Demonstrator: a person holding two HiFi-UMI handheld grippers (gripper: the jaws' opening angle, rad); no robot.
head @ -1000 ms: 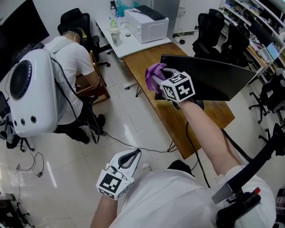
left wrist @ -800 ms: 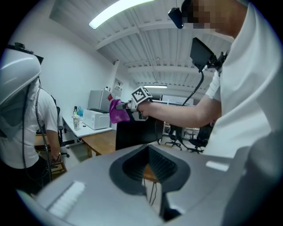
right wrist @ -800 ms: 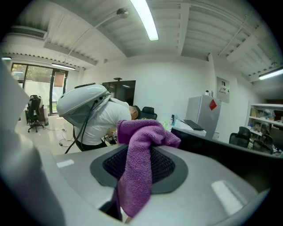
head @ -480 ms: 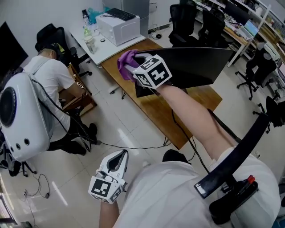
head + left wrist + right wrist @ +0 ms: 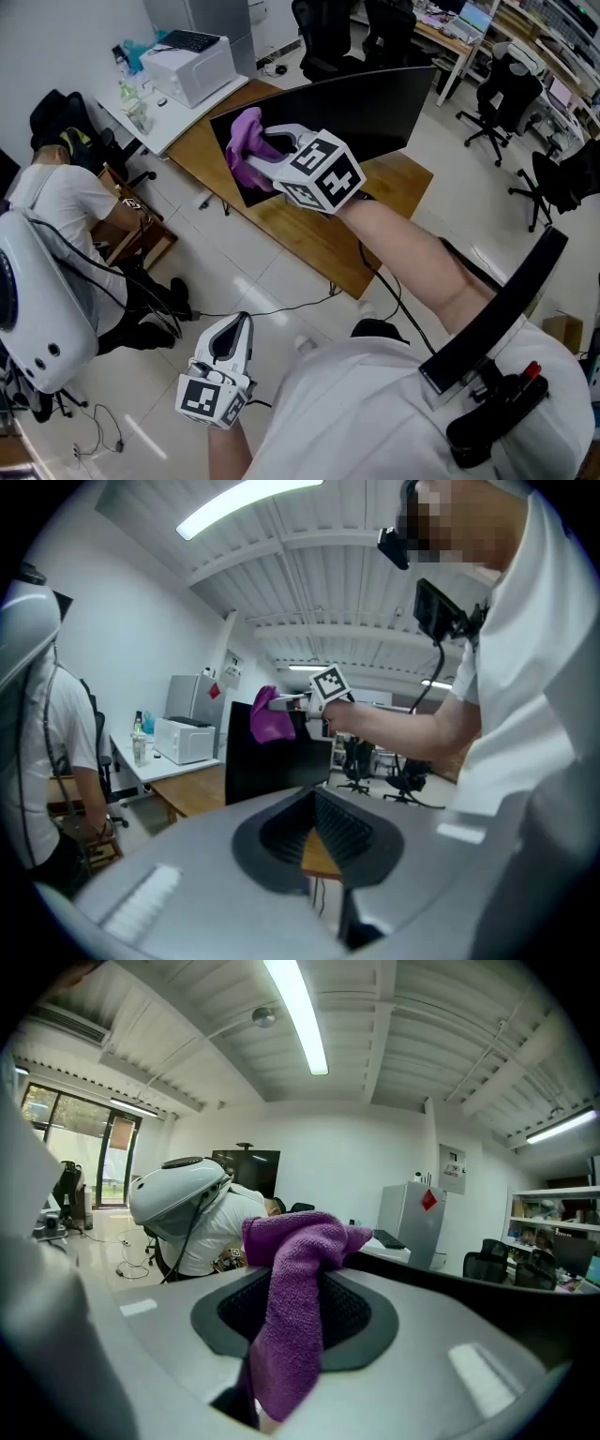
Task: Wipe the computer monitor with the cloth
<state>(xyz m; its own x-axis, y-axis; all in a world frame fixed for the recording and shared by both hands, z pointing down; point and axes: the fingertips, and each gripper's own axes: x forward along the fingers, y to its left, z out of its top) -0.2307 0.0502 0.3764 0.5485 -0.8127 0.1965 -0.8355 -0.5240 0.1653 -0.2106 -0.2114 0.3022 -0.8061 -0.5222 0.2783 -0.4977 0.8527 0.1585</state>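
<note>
Left gripper (image 5: 234,339) hung low over the floor (image 5: 267,281), jaws together, nothing between them. Purple cloth (image 5: 242,141) sat clamped in the right gripper (image 5: 272,155), at the left end of the dark monitor (image 5: 375,103) on the wooden desk (image 5: 309,234).

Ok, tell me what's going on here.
A person holds a gripper in each hand. The right gripper is shut on a purple cloth, held up at one end of the black monitor on the wooden desk. The left gripper hangs low at the person's side, shut and empty.
</note>
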